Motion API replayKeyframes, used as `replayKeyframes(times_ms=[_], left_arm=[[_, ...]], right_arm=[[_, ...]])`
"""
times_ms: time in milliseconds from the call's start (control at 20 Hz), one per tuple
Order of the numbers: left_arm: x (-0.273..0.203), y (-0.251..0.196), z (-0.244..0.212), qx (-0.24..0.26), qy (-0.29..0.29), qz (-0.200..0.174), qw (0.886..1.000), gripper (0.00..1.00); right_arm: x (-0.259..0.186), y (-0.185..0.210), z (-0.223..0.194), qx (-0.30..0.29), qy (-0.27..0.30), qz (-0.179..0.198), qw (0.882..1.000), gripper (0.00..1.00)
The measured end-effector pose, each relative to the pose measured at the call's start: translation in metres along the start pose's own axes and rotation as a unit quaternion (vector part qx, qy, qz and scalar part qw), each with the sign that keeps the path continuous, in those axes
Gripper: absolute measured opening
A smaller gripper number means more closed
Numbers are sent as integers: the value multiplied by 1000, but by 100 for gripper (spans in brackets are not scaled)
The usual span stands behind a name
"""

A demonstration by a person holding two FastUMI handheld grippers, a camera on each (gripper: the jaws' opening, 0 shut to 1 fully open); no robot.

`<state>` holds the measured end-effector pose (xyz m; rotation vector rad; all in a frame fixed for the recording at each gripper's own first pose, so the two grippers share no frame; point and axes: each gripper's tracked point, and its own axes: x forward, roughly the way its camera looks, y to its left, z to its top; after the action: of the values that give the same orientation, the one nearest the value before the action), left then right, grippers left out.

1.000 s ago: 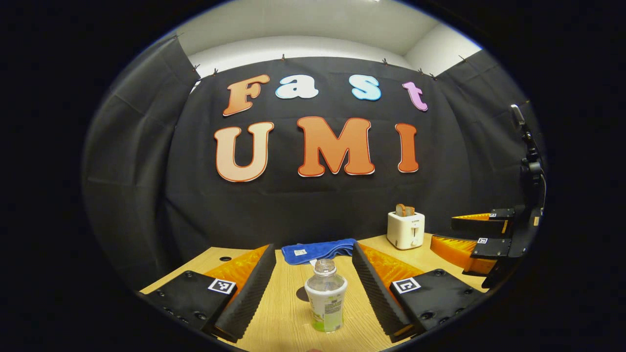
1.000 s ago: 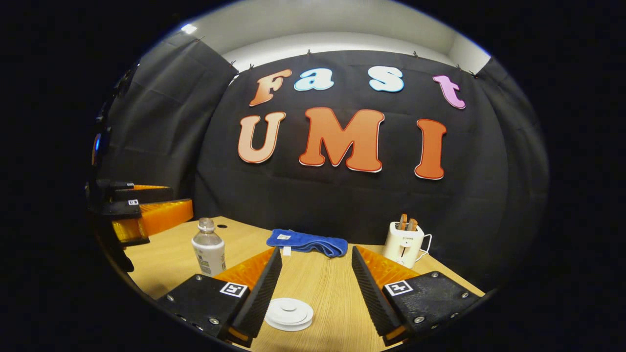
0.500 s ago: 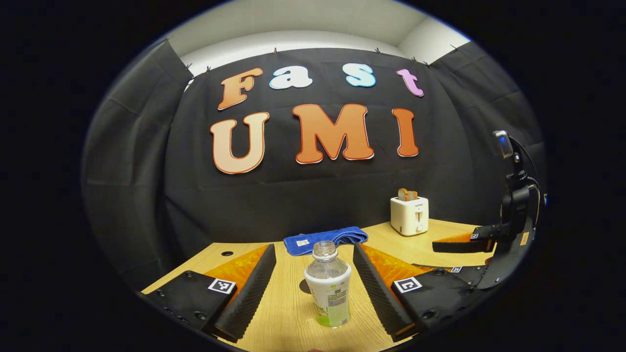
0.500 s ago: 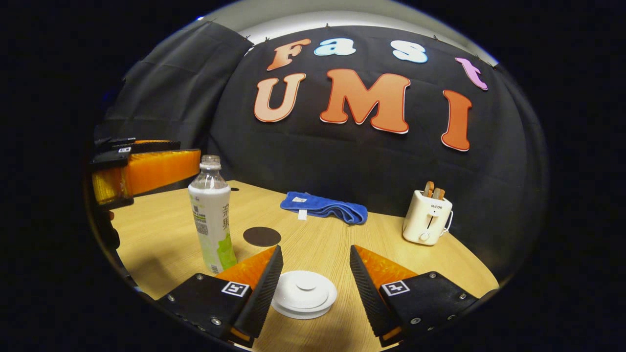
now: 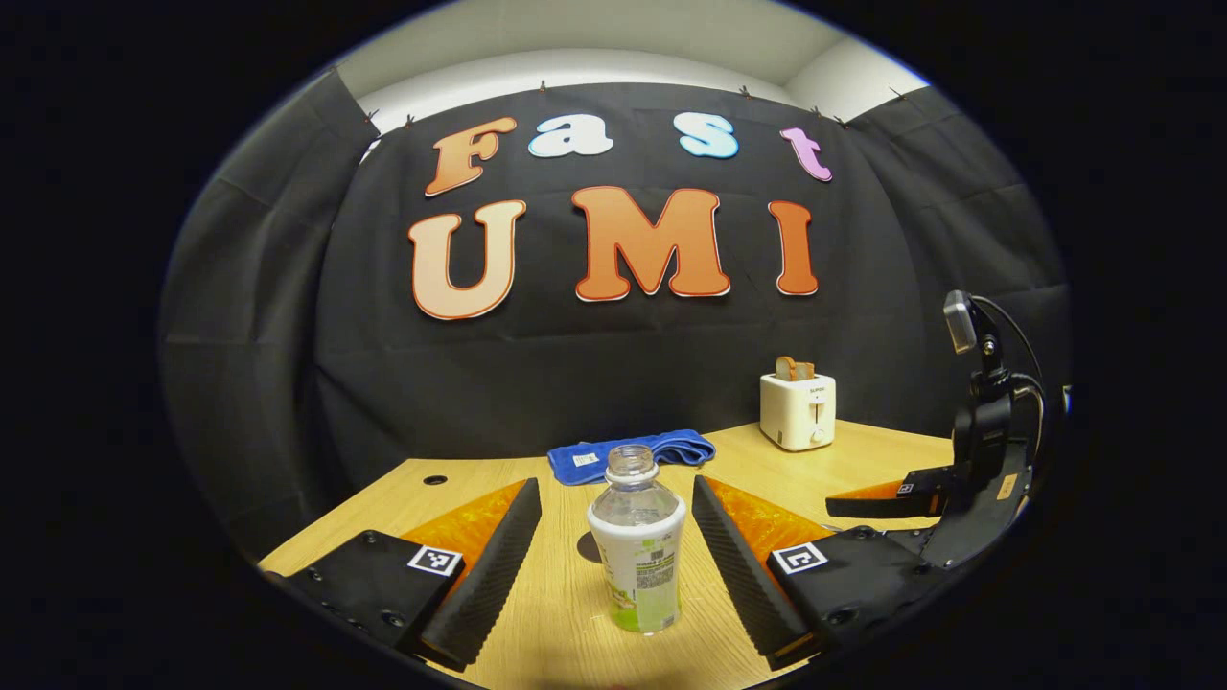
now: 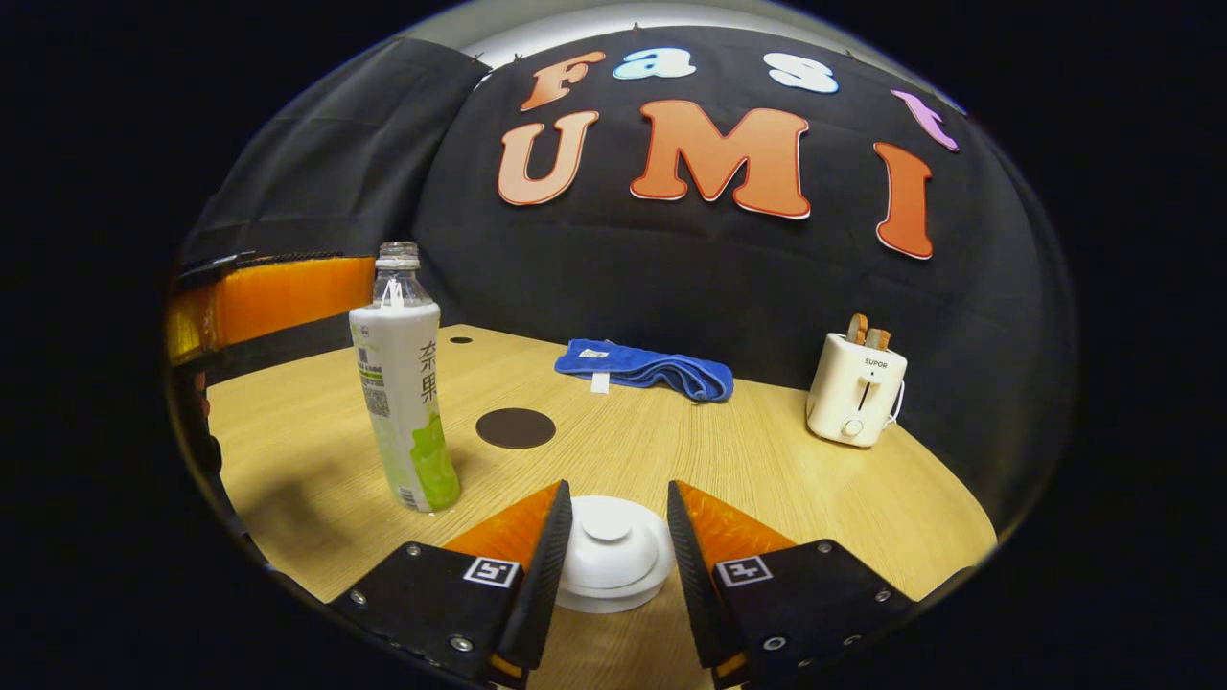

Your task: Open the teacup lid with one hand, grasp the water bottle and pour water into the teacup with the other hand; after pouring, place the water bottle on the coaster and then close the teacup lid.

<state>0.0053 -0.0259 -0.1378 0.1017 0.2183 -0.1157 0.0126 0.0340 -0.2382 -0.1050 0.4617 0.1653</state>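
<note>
In the left gripper view we find the left gripper (image 5: 613,565) spread wide, the uncapped water bottle (image 5: 636,554) upright between its fingers, touching neither. In the right gripper view we find the right gripper (image 6: 618,551) parted, flanking the white teacup lid (image 6: 613,551) closely; whether they touch it we cannot tell, and the round dark coaster (image 6: 516,427) lies ahead.

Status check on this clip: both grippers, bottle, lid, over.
Left gripper open, straddling upright bottle. Right gripper open around teacup lid, lid still on. Coaster bare; nothing in the way.
</note>
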Motion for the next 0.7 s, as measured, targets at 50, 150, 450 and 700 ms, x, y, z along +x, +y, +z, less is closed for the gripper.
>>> replayKeyframes(times_ms=[50, 150, 450, 700], left_arm=[[1, -1, -2, 1, 1, -1, 1000, 99], [1, -1, -5, 6, 7, 1, 1000, 100], [2, -1, -11, 3, 15, 2, 1000, 99], [-1, -4, -19, 9, 19, -4, 1000, 100]], right_arm=[[2, -1, -1, -4, 2, -5, 1000, 58], [5, 2, -1, -7, 3, -5, 1000, 52], [5, 7, -3, 3, 11, 5, 1000, 30], [4, 7, -3, 32, 12, 17, 999, 19]])
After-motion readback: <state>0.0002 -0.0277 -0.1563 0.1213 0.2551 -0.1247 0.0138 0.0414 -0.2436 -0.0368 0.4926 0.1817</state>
